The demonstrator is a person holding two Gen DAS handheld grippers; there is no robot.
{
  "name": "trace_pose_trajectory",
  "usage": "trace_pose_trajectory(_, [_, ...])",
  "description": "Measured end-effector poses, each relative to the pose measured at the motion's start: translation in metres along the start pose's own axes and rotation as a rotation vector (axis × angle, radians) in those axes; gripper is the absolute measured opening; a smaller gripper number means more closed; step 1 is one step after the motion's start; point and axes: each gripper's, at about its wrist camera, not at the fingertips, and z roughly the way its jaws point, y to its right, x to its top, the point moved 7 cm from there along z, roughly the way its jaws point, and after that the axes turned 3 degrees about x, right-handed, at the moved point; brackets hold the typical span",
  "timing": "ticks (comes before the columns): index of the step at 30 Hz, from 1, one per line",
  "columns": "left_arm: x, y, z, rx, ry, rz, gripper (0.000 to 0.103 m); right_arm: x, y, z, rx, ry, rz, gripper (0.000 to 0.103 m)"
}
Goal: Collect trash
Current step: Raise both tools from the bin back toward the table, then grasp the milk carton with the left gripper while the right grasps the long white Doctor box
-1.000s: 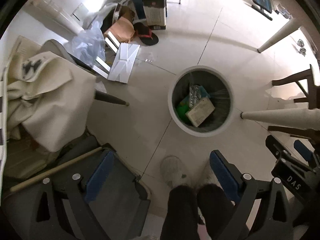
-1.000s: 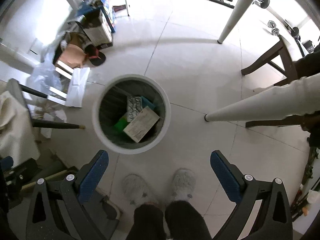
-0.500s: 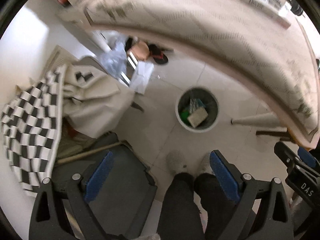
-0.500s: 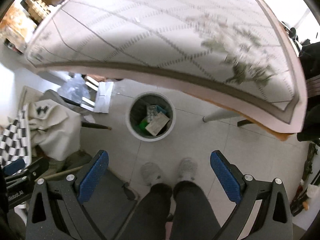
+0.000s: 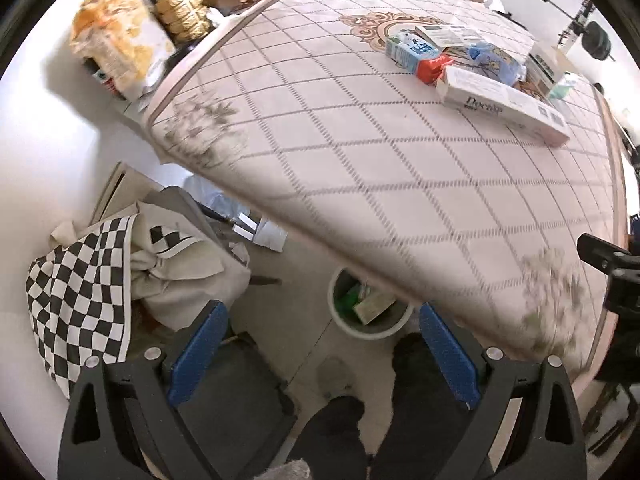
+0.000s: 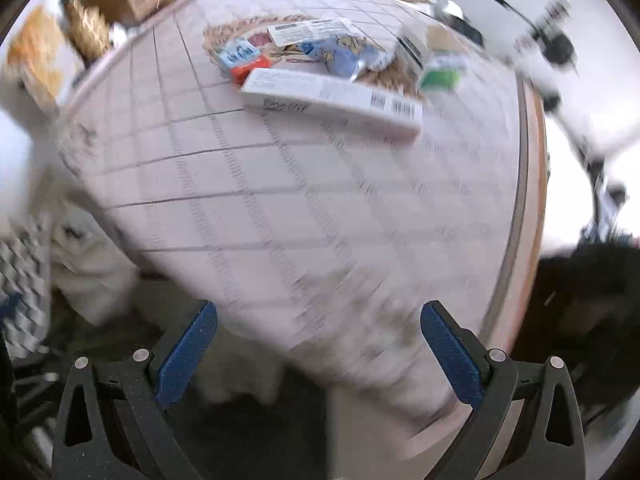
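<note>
Nearest the left-wrist camera, the left gripper [image 5: 322,344] is spread wide and grasps nothing, its blue ribbed pads over grey floor tiles and the person's dark trouser legs [image 5: 340,424]. Just beyond its fingertips the round white waste bin [image 5: 344,326] stands on the floor, partly tucked under the table's near edge; a flat tan carton and something green lie inside.

The right gripper [image 6: 318,338] is likewise released and empty, hovering at the near edge of the table [image 6: 280,208], whose cloth is pale with a grey diamond grid and a tan border. This view is smeared by motion.

Farther across the table from the bin, the trash sits as a loose cluster around the ornate centre medallion. The long white box [image 5: 500,106] is closest: a slim cardboard carton lying flat, its long axis running left to right, the barcode end toward the right edge. Behind it lie a small blue and red carton [image 5: 416,54], a crumpled blue wrapper [image 5: 494,56], a flat white printed packet [image 5: 448,34] and a green and white pack [image 6: 440,72].
</note>
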Motion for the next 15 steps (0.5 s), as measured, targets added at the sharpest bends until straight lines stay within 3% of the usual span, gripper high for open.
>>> trace_pose_trajectory(4, [0.025, 0.024, 0.033, 0.029, -0.085, -0.058, 0.098, 0.061, 0.014, 0.049, -0.135, -0.103, -0.279, 0.103])
trace_pose_trajectory(9, [0.039, 0.042, 0.085, 0.041, -0.238, -0.167, 0.098, 0.121, 0.016, 0.092, -0.189, -0.123, -0.508, 0.103])
trace_pose_trajectory(15, [0.059, 0.036, 0.098, 0.089, -0.266, -0.243, 0.098, 0.165, 0.002, 0.126, -0.074, -0.139, -0.657, 0.103])
